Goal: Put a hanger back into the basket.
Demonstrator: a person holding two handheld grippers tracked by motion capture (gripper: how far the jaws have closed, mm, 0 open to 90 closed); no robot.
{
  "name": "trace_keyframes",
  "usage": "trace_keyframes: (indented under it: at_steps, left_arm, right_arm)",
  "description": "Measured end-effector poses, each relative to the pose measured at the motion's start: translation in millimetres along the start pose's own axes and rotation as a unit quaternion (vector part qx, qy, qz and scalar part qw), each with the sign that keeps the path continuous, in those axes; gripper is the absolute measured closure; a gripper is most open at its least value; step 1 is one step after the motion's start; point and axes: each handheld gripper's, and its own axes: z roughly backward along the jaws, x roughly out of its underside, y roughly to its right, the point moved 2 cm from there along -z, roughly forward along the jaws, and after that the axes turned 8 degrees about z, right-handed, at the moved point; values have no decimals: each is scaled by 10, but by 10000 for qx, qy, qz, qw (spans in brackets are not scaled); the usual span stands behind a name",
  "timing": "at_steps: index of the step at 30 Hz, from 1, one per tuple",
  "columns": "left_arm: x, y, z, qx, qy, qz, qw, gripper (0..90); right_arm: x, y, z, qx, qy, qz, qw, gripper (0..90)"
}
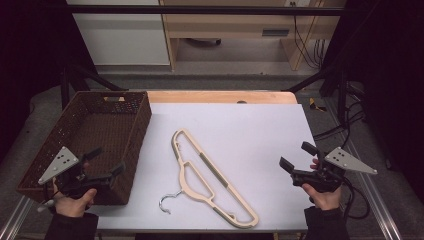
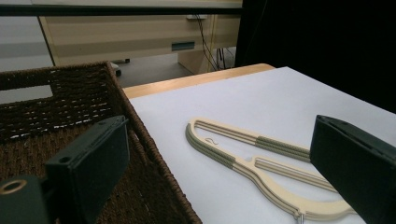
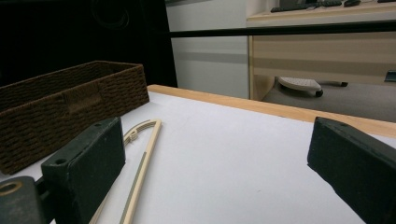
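A stack of cream plastic hangers point(image 1: 207, 177) with a metal hook point(image 1: 167, 201) lies flat on the white table top point(image 1: 250, 130), running from the middle towards the near edge. In the left gripper view the hangers point(image 2: 243, 158) lie ahead between the jaws; in the right gripper view one end of the hangers point(image 3: 140, 158) shows at the left. My left gripper point(image 1: 106, 161) hovers open over the near right corner of the brown wicker basket point(image 1: 75, 135). Over the table's right edge, my right gripper point(image 1: 297, 156) stands open. Nothing is between either pair of jaws.
The wicker basket point(image 2: 70, 107) holds nothing that I can see and stands at the table's left. A wooden strip point(image 1: 220, 96) edges the far side of the table. Beyond it are a desk and cables on the floor. Black frame bars run around the table.
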Motion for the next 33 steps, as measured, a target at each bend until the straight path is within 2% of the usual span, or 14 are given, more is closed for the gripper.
trace_keyframes:
  at_steps: [4,6,10,19,20,21,22,23,24,26,28,30,32,33]
  left_arm:
    - [-4,42,-20,55,-40,-74,9999,53]
    - [-7,110,-48,125,-65,-164,9998,60]
    - [0,195,-93,216,-115,-203,9995,64]
    - [69,415,-238,428,-428,-401,9974,97]
    - [97,476,-285,509,-539,-500,9960,104]
    - [97,476,-285,509,-539,-500,9960,114]
    - [127,533,-330,561,-609,-593,9948,124]
    - [127,533,-330,561,-609,-593,9948,129]
    - [162,583,-380,636,-733,-640,9932,129]
    - [182,603,-405,656,-788,-673,9924,131]
    - [251,643,-486,726,-969,-711,9901,133]
    - [278,652,-516,757,-1027,-701,9894,140]
    - [338,669,-579,797,-1191,-717,9871,145]
    - [392,685,-633,848,-1308,-723,9851,151]
  right_arm:
    - [-14,-8,18,-9,-13,-50,10000,45]
    - [-12,-13,16,-34,-4,-61,10000,45]
    - [-6,-38,-14,-56,-46,-60,10000,44]
    - [-25,-196,-128,-234,-236,100,9994,42]
    - [-26,-207,-134,-258,-254,136,9993,41]
    - [-26,-207,-134,-258,-254,136,9993,41]
    - [-34,-233,-144,-279,-257,142,9992,42]
    - [-34,-233,-144,-279,-257,142,9992,42]
    - [-36,-248,-148,-314,-271,170,9990,41]
    - [-33,-257,-152,-312,-282,134,9990,42]
    - [-24,-257,-163,-310,-286,146,9990,42]
    - [-21,-259,-166,-310,-296,155,9990,42]
    - [-15,-269,-179,-324,-339,190,9987,42]
    - [-14,-275,-184,-347,-344,189,9986,41]
